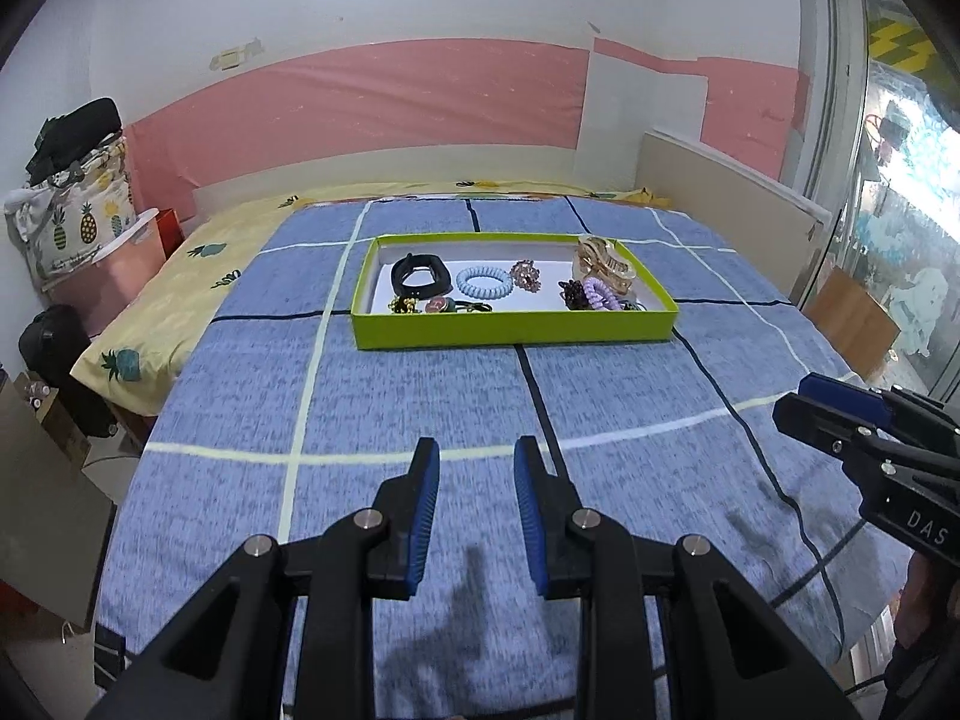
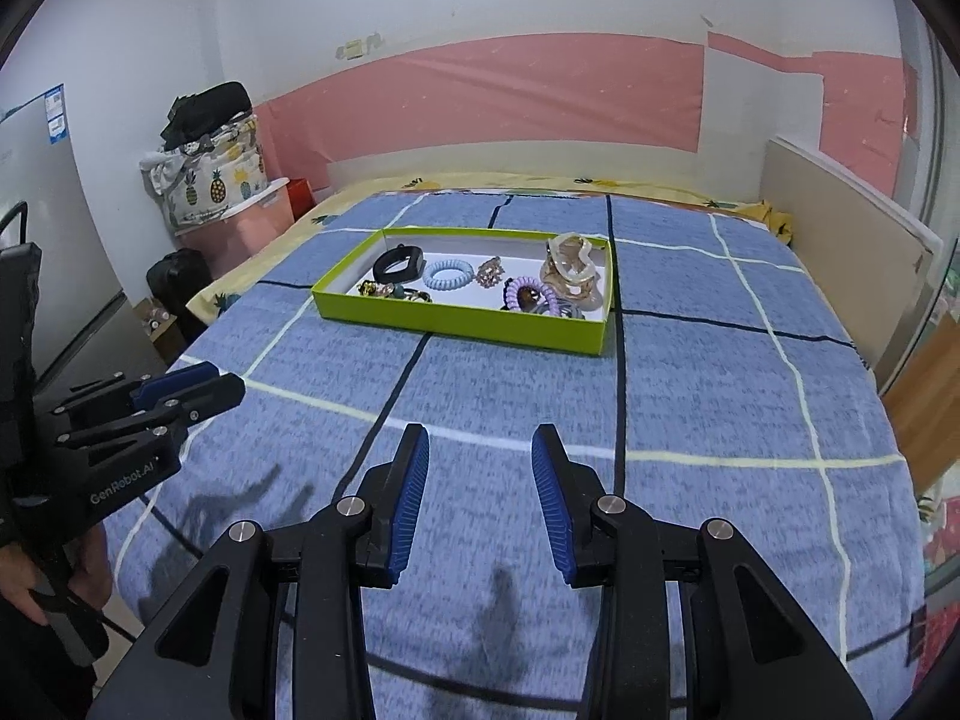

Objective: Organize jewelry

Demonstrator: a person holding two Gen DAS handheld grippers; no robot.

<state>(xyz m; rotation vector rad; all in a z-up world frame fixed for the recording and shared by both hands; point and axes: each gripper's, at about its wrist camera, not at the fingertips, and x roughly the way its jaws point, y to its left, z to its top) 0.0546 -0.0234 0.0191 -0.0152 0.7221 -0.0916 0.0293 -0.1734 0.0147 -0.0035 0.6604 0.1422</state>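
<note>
Jewelry (image 1: 480, 291) lies in a lime-green tray (image 1: 516, 330) on the blue checked bedspread (image 1: 420, 396), in the upper middle of both views, well apart from both grippers. Left gripper (image 1: 477, 462) at bottom centre stands spread, nothing between its pads. Right gripper (image 2: 480, 450) likewise gapes empty above the spread.

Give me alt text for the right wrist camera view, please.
A green tray of hair ties and clips sits on a blue checked bedspread, well beyond the open, empty right gripper. The left gripper enters at the left edge.
</note>
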